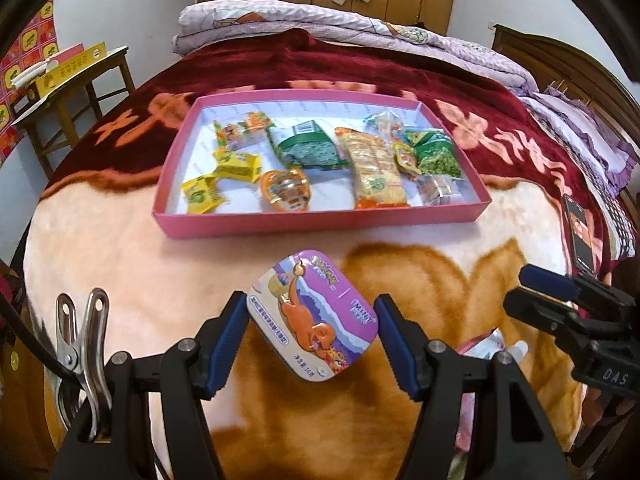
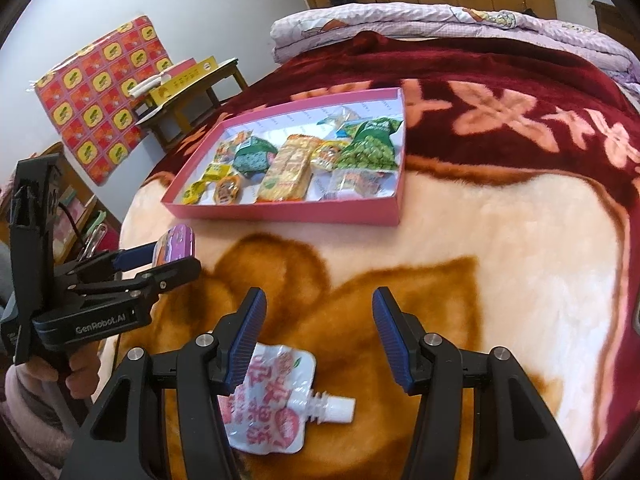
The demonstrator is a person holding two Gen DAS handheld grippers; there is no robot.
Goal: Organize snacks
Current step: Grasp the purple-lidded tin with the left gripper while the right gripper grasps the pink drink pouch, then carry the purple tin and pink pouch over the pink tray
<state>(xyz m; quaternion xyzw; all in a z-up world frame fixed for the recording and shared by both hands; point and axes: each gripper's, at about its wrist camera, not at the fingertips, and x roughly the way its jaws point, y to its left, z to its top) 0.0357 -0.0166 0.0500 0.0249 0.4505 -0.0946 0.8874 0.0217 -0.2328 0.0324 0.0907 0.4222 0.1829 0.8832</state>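
Bed: soft blanket point(image 2: 500, 240) in cream, brown and dark red covers it, and everything lies on it.
Left claw point(image 1: 312, 320): clenched on the purple mint tin point(image 1: 312, 316), pads on its two sides, held up off the blanket.
Pink tray point(image 1: 320, 222): straight ahead of the tin, past bare blanket, already full of snacks; an open spot shows near its front left.
Right claw point(image 2: 318, 332): released, holding nothing.
Jelly pouch point(image 2: 272, 396): on the blanket under the right claw, nearer its left finger, cap pointing right, so this claw is the closer one.
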